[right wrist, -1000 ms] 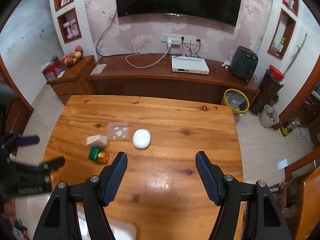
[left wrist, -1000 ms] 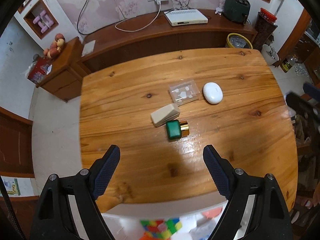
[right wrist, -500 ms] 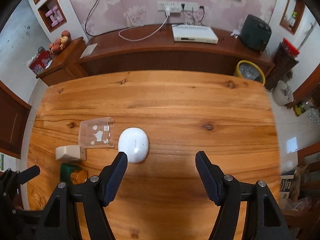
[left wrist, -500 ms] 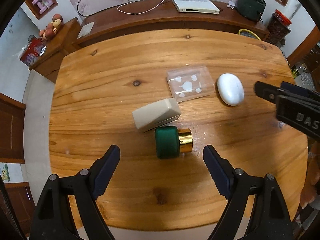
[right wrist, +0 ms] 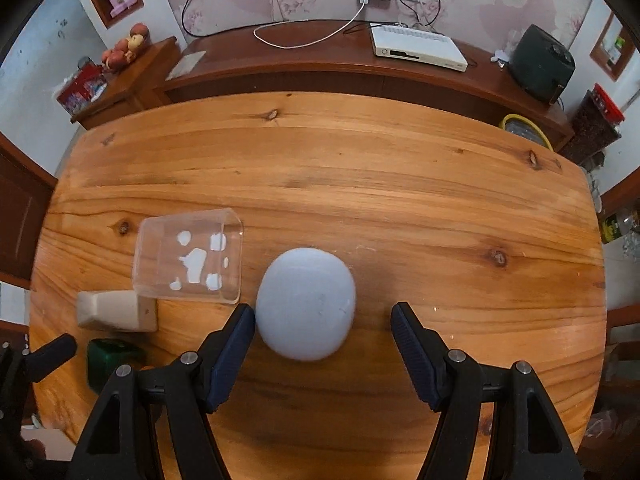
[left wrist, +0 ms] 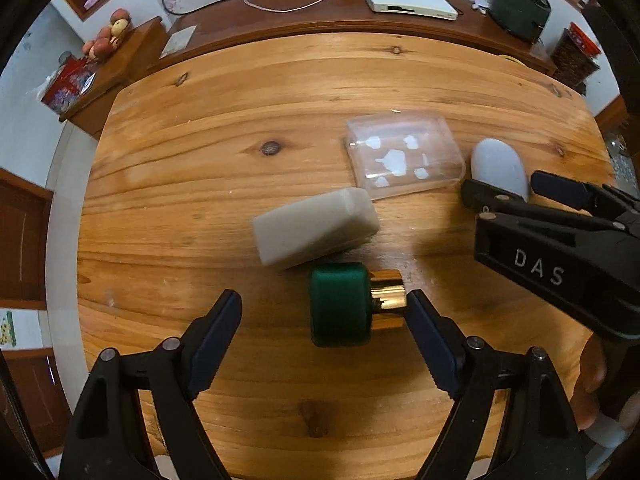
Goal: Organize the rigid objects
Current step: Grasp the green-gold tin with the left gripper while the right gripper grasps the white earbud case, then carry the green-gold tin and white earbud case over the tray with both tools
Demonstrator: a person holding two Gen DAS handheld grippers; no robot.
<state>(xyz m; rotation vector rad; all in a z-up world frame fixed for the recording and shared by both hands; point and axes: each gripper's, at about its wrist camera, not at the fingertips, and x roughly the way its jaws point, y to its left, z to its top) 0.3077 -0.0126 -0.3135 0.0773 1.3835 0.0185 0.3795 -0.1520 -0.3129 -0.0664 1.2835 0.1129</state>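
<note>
On the wooden table (left wrist: 240, 92) lie a green box with a gold cap (left wrist: 348, 308), a beige wedge-shaped block (left wrist: 316, 226), a clear plastic box (left wrist: 402, 156) and a white oval case (left wrist: 500, 168). My left gripper (left wrist: 324, 312) is open, its fingers either side of the green box, the right finger beside the gold cap. My right gripper (right wrist: 322, 324) is open around the white oval case (right wrist: 306, 304), the left finger close to its side. The clear box (right wrist: 190, 254), beige block (right wrist: 114, 312) and green box (right wrist: 116, 360) lie to its left.
A dark wooden sideboard (right wrist: 360, 68) runs behind the table with a white set-top box (right wrist: 418, 46), a cable and a dark appliance (right wrist: 542, 62). A low cabinet with fruit (right wrist: 124, 46) stands at the left. A yellow-rimmed bin (right wrist: 526, 132) stands at the right.
Both grippers have moved down and forward to the table. The left now straddles the green box, the right straddles the white oval case. Nothing is gripped.
</note>
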